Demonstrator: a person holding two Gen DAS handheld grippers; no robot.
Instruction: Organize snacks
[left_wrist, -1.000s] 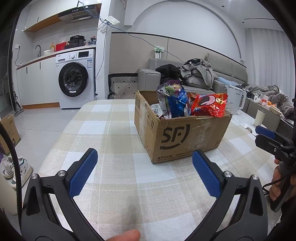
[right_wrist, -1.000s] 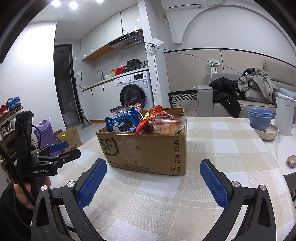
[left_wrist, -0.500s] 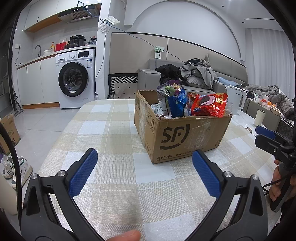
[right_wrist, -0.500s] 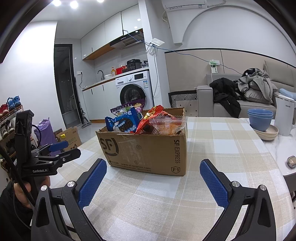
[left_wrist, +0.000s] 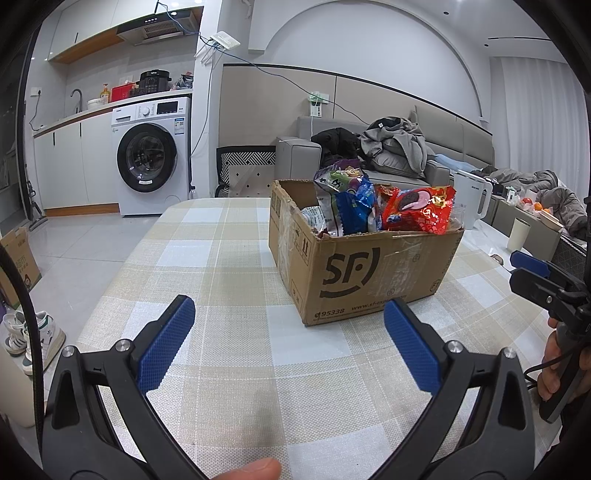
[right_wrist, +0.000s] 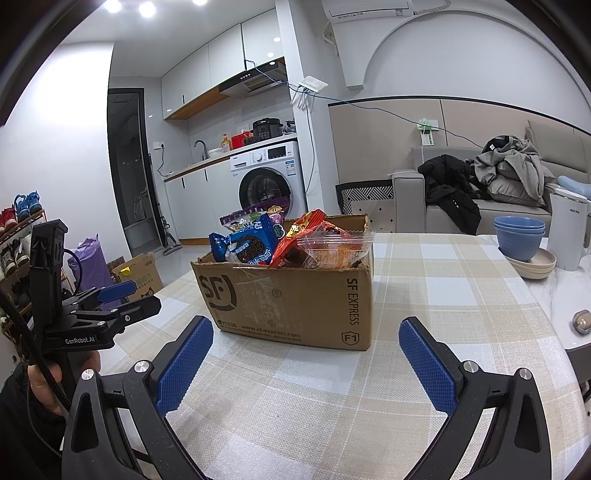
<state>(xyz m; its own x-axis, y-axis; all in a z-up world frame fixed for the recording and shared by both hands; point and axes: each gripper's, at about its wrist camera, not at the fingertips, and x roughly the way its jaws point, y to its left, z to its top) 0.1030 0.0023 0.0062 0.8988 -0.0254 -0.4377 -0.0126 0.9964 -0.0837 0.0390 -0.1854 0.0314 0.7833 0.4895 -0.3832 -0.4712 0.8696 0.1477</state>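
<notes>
An open cardboard box (left_wrist: 369, 266) (right_wrist: 295, 295) stands on the checked tablecloth (left_wrist: 236, 325), stuffed with snack bags. A red bag (left_wrist: 417, 216) and a blue bag (left_wrist: 354, 210) stick out of it; from the other side a blue cookie pack (right_wrist: 245, 249) and a clear-wrapped red pack (right_wrist: 332, 249) show. My left gripper (left_wrist: 290, 321) hovers open in front of the box, nothing between its blue pads. My right gripper (right_wrist: 306, 343) is open too, short of the box's other side. Each gripper appears in the other's view, hand-held, at the table's edge.
Blue bowls (right_wrist: 519, 236) on a plate and a white kettle (right_wrist: 567, 229) stand at the table's far right. A small round object (right_wrist: 580, 322) lies on the marble part. A sofa with clothes (left_wrist: 391, 147) and a washing machine (left_wrist: 151, 158) lie beyond.
</notes>
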